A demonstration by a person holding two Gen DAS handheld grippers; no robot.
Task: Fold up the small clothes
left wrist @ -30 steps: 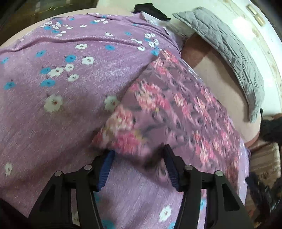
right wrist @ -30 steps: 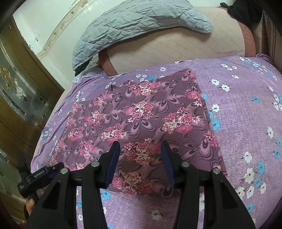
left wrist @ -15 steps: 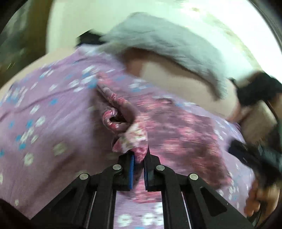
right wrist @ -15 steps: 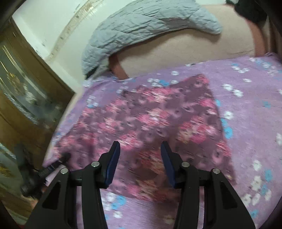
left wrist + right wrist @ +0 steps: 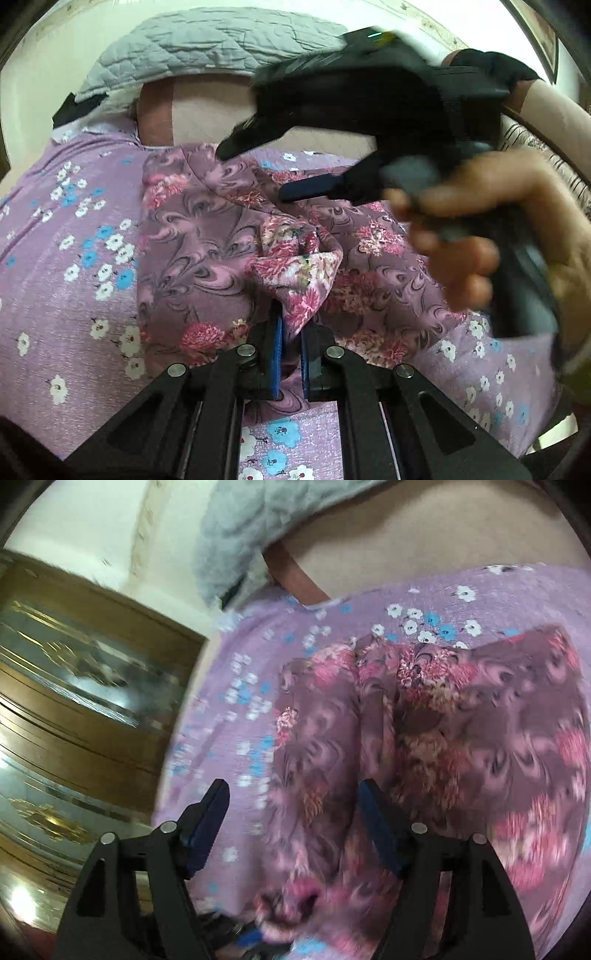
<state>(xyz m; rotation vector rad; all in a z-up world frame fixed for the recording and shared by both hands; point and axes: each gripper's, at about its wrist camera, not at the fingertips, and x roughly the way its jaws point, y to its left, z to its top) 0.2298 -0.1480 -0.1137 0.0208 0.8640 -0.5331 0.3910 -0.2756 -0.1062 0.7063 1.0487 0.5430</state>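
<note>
Here the floral cloth (image 5: 207, 236) is lying on a purple flowered bedsheet (image 5: 74, 280), backed by a grey quilted pillow (image 5: 207, 40) and beige headboard (image 5: 443, 554). The left gripper (image 5: 290, 332) is pinching a raised corner; the right gripper (image 5: 291, 805) is hovering spread apart beside a wooden cabinet (image 5: 74, 686).

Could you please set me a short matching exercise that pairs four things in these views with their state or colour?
Things:
1. left gripper
2. right gripper
3. quilted blanket
4. bedsheet

States or colours:
A. grey
B. jaws wide open, empty
C. lilac with white and blue flowers
D. jaws shut on the floral garment

Pairs: 1-D, 2-B, 3-A, 4-C
</note>
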